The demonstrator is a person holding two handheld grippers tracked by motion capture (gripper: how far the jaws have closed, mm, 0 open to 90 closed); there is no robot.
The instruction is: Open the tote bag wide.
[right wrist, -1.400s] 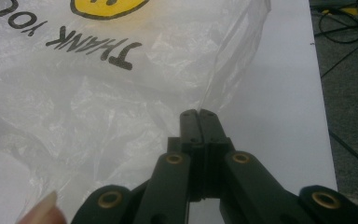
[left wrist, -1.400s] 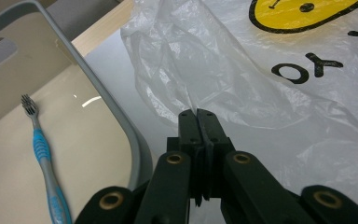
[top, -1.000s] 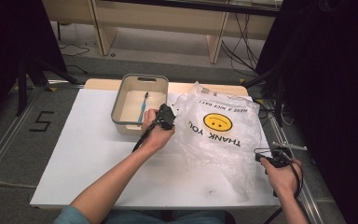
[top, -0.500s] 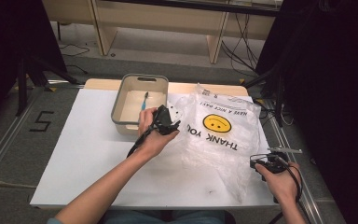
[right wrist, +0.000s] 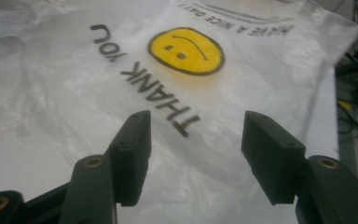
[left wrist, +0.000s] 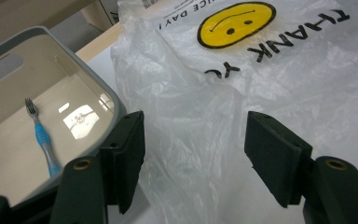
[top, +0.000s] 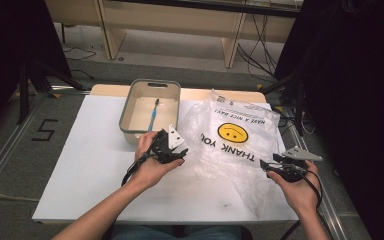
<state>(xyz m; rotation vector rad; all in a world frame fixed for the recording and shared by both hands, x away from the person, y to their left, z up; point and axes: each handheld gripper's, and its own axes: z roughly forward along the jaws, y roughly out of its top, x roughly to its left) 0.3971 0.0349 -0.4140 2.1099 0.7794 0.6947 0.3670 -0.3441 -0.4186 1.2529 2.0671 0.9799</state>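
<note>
A clear plastic bag point(top: 230, 145) with a yellow smiley face and "THANK YOU" print lies flat on the white table point(top: 80, 165). My left gripper point(top: 179, 151) sits at the bag's left edge, beside the grey bin. Its jaws have just been opening and stand apart over the thin film point(left wrist: 191, 116) without pressing it. My right gripper point(top: 266, 165) is at the bag's right near edge. Its jaws have also just been opening, and they hover open above the printed bag point(right wrist: 186, 51). A blue toothbrush point(top: 152, 114) lies inside the bin point(top: 126, 125).
The bin's rim point(left wrist: 74, 51) is close to my left jaw, and the toothbrush point(left wrist: 44, 140) rests on its floor. Wooden shelving stands beyond the far table edge, and cables trail on the floor at the right. Bare tabletop spreads to the left and front.
My left gripper has drawn back toward the near side, away from the bag's left rim. The right gripper has shifted slightly left. Both pairs of jaws now stand apart.
</note>
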